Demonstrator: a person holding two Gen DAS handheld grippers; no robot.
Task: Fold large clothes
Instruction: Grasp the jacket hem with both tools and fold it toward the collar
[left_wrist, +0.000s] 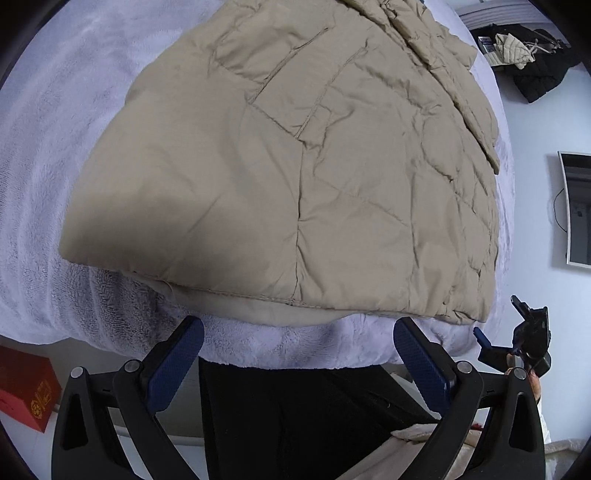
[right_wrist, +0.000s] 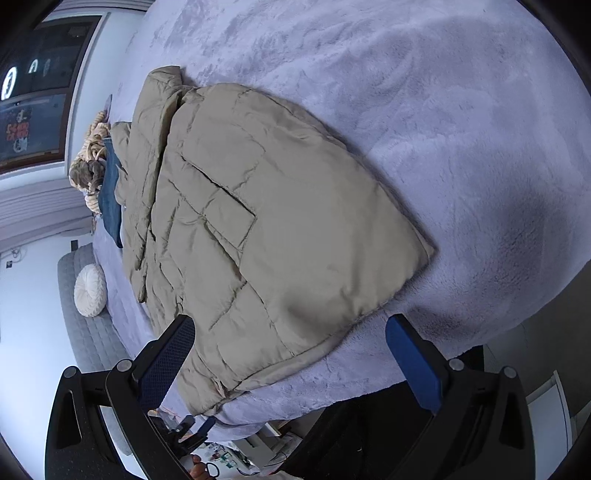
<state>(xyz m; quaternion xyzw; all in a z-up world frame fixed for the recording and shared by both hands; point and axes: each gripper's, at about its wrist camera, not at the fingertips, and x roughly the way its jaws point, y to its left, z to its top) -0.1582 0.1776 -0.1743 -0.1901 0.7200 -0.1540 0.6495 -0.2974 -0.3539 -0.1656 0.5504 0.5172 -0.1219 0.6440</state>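
A beige quilted puffer jacket (left_wrist: 295, 177) lies folded on a lavender fleece blanket (left_wrist: 55, 147) that covers a bed. Its hem edge faces me near the bed's front edge. My left gripper (left_wrist: 300, 356) is open just short of that hem, with nothing between its blue pads (left_wrist: 177, 365). The right wrist view shows the same jacket (right_wrist: 266, 240) running away to the upper left. My right gripper (right_wrist: 291, 360) is open and empty at the jacket's near corner, its left finger over the jacket's side edge. Each gripper shows in the other's view: right gripper (left_wrist: 517, 347), left gripper (right_wrist: 192, 428).
Blue jeans (right_wrist: 110, 199) and a striped garment (right_wrist: 92, 155) lie beyond the jacket. A round white cushion (right_wrist: 90, 290) rests on a grey bench (right_wrist: 85, 339). A red box (left_wrist: 26, 391) sits on the floor to the left. Dark clothes (left_wrist: 535, 70) are piled at the far right.
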